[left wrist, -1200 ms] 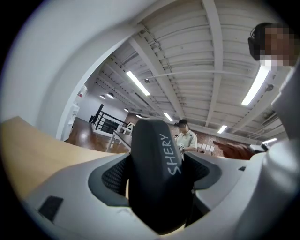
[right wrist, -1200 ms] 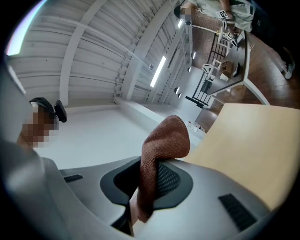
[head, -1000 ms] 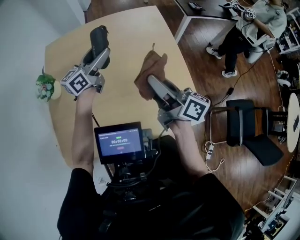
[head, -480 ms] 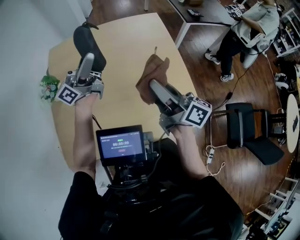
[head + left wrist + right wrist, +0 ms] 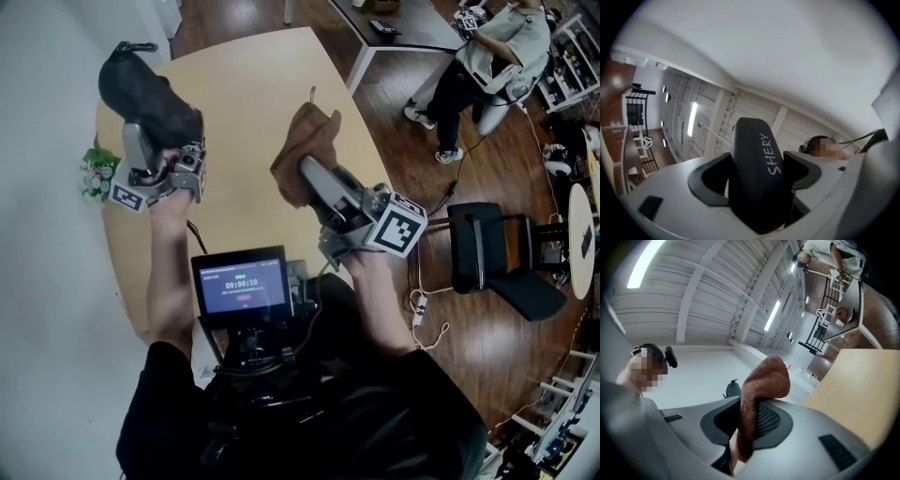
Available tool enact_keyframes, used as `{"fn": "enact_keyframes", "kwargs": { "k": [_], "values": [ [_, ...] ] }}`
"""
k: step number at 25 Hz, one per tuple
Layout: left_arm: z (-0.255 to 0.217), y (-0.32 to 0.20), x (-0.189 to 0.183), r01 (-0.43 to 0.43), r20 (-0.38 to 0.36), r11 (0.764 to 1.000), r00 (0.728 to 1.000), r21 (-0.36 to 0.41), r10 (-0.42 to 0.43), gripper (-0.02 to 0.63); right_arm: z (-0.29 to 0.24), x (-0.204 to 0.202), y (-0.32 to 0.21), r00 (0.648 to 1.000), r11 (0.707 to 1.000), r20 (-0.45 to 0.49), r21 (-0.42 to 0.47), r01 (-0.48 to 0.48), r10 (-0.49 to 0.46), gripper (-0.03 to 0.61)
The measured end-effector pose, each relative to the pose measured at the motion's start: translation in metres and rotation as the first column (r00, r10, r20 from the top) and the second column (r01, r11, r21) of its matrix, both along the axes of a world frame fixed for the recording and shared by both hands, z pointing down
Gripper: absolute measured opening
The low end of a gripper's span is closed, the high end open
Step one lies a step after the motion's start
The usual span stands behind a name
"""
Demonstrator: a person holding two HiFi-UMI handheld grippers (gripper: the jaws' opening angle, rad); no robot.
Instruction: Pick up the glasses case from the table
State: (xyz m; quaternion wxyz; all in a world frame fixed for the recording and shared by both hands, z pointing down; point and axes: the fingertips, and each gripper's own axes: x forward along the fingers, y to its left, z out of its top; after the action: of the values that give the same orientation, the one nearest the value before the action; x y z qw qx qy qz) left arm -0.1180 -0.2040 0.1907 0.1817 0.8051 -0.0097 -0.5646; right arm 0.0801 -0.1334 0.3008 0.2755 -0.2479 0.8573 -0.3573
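Observation:
The black glasses case (image 5: 141,89), printed "SHERY", is off the wooden table (image 5: 253,84) and tilted up over its left side. My left gripper (image 5: 150,131) is shut on its lower end. In the left gripper view the case (image 5: 757,164) stands between both jaws of that gripper (image 5: 757,180), against the ceiling. My right gripper (image 5: 309,171) hovers over the middle of the table, shut on a brown cloth (image 5: 305,141). In the right gripper view the cloth (image 5: 761,385) hangs folded out of the right gripper (image 5: 750,425).
A small potted plant (image 5: 94,175) sits at the table's left edge, close under my left hand. A screen (image 5: 242,286) is mounted at my chest. To the right are a black chair (image 5: 487,248) and a seated person (image 5: 497,47) beside a dark desk (image 5: 403,23).
My left gripper has risen and swung its tips upward, lifting the glasses case off the table. The right gripper with the cloth has barely moved.

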Motion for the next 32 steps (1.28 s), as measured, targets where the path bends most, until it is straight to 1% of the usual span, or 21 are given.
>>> {"fn": "enact_keyframes", "kwargs": {
  "k": [3,5,11,16,20,23,26,29,32],
  "values": [
    [-0.008,0.012,-0.004,-0.048,-0.082,0.997,0.995,0.063,0.053,0.368,-0.003,0.003,0.004,1.0,1.0,0.012,0.02,-0.011,0.011,0.06],
    [-0.014,0.019,-0.006,-0.075,-0.121,0.992,0.989,0.105,0.088,0.368,-0.007,0.005,0.006,1.0,0.999,0.021,0.037,-0.017,0.016,0.06],
    [-0.018,0.028,-0.012,-0.128,-0.189,0.974,0.968,0.185,0.163,0.368,-0.019,0.005,0.015,0.999,0.996,0.031,0.079,-0.028,0.026,0.06],
    [-0.024,0.026,-0.012,-0.169,-0.205,0.957,0.954,0.236,0.219,0.368,-0.026,0.005,0.021,0.999,0.994,0.026,0.1,-0.039,0.036,0.058],
    [-0.027,0.03,-0.008,-0.186,-0.202,0.95,0.95,0.252,0.239,0.368,-0.026,0.007,0.024,0.999,0.992,0.015,0.112,-0.054,0.052,0.058],
    [-0.031,0.032,-0.007,-0.185,-0.192,0.947,0.952,0.262,0.239,0.368,-0.024,0.013,0.023,0.996,0.987,-0.025,0.138,-0.076,0.081,0.058],
    [-0.036,0.035,-0.01,-0.175,-0.181,0.947,0.957,0.271,0.228,0.368,-0.027,0.01,0.023,0.998,0.989,0.012,0.14,-0.057,0.056,0.058],
    [-0.038,0.037,-0.015,-0.165,-0.176,0.945,0.959,0.281,0.22,0.368,-0.024,0.012,0.021,0.998,0.987,-0.003,0.149,-0.065,0.066,0.058],
    [-0.039,0.034,-0.019,-0.154,-0.178,0.95,0.962,0.271,0.207,0.368,-0.023,0.009,0.021,0.998,0.987,0.006,0.152,-0.06,0.06,0.058]
  ]
}}
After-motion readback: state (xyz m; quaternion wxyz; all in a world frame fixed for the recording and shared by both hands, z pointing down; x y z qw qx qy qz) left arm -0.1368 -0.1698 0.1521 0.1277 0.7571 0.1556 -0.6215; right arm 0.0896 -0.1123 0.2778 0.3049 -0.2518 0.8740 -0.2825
